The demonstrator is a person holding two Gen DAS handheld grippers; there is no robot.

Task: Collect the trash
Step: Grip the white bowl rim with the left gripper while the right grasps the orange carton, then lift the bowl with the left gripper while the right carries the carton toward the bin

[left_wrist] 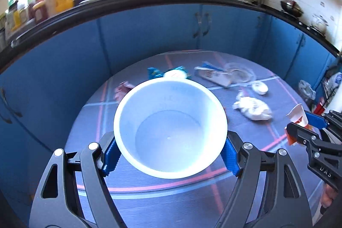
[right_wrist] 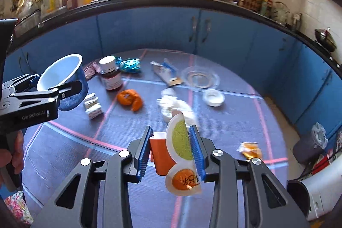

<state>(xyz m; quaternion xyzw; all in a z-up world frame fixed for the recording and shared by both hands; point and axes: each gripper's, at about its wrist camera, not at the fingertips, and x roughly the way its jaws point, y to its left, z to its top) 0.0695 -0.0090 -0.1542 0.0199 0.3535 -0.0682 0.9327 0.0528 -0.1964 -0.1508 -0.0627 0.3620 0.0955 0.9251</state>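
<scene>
My left gripper [left_wrist: 171, 155] is shut on a round tub [left_wrist: 170, 131], white inside and blue outside, its blue pads pressing on both sides of the wall. The right wrist view shows that gripper [right_wrist: 57, 80] and the tub [right_wrist: 64, 74] held above the mat at the far left. My right gripper [right_wrist: 171, 149] is shut on an orange carton [right_wrist: 161, 153] with a white peeled lid. It appears at the right edge of the left wrist view [left_wrist: 301, 123]. Trash lies on the striped mat [right_wrist: 235, 121]: crumpled tissue [right_wrist: 175, 106], orange peel [right_wrist: 130, 99], a brown bottle [right_wrist: 111, 78], a blue foil wrapper [right_wrist: 130, 65].
Also on the mat are a small box [right_wrist: 93, 108], a clear plastic dish [right_wrist: 199, 78], a white cap [right_wrist: 213, 97], a flat packet [right_wrist: 166, 74] and a yellow wrapper [right_wrist: 250, 150]. Blue cabinets [right_wrist: 235, 35] ring the mat. A lined bin [right_wrist: 310, 142] stands at the right.
</scene>
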